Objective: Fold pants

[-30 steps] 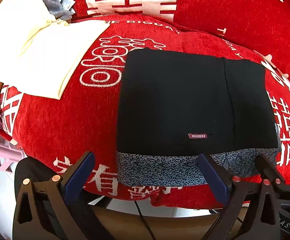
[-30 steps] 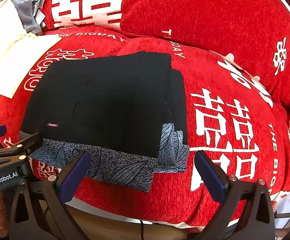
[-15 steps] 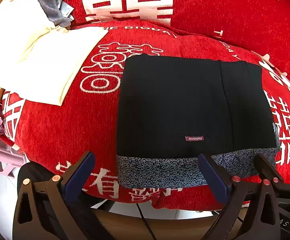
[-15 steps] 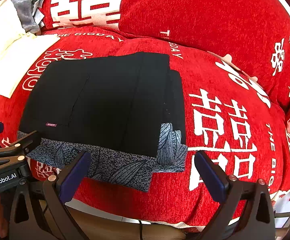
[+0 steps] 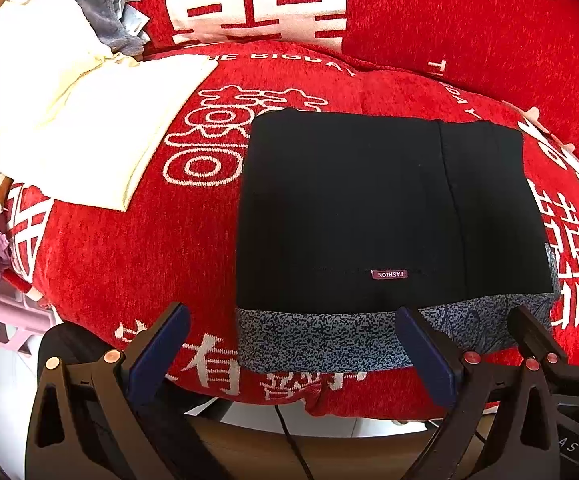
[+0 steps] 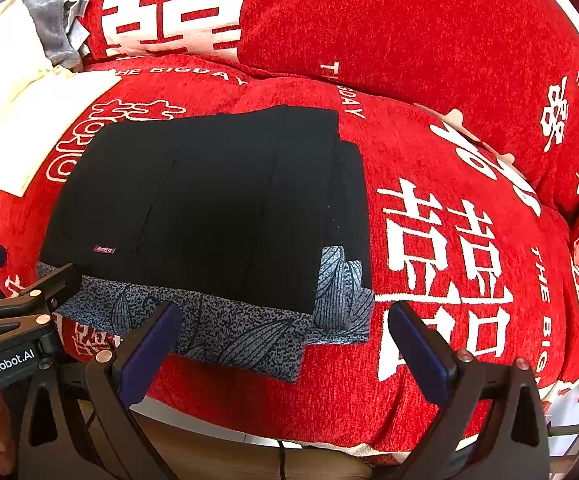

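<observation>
A red chenille sofa cover printed with white double-happiness characters and the words "THE BIG DAY" forms the ground of both views; matching red back cushions are seen behind. The folded black pants with a grey-blue leaf-patterned lining band are laid flat on the seat cushion, the patterned band toward the front edge. A small maroon woven label reading "FASHION", seen upside down, is stitched near that band. A folded cream cloth lies well apart to the left, with a crumpled grey garment behind it. The left gripper is held with its blue-padded fingers spread wide and empty in front of the band; the right gripper is likewise spread and empty in front of the pants' right corner. The marking "GenRobot.AI" is read on the left gripper's body in the right wrist view. Compared with the earlier frames, the pants are unmoved and both grippers are slightly withdrawn.
</observation>
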The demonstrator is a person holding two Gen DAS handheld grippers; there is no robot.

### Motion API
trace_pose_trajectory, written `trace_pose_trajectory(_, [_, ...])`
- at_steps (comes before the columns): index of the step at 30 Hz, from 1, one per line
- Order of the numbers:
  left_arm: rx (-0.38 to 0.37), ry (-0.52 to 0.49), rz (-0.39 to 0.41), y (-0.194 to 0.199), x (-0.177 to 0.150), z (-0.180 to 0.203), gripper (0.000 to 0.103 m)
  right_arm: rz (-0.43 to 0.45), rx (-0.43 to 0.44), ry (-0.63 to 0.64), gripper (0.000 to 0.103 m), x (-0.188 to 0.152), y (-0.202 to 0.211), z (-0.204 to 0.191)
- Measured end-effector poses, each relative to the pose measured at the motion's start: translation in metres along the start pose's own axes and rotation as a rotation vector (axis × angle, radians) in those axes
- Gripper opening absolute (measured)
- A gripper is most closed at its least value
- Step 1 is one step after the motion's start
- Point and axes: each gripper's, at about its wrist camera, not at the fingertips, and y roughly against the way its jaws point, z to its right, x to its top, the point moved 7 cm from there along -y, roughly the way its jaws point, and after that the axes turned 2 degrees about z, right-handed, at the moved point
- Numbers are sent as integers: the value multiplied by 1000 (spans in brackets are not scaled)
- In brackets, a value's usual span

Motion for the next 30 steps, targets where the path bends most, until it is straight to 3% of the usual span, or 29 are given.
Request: trace_pose_trajectory(30, [-12, -9, 14, 2, 0, 2, 103, -3, 10, -5, 103, -3, 0, 3])
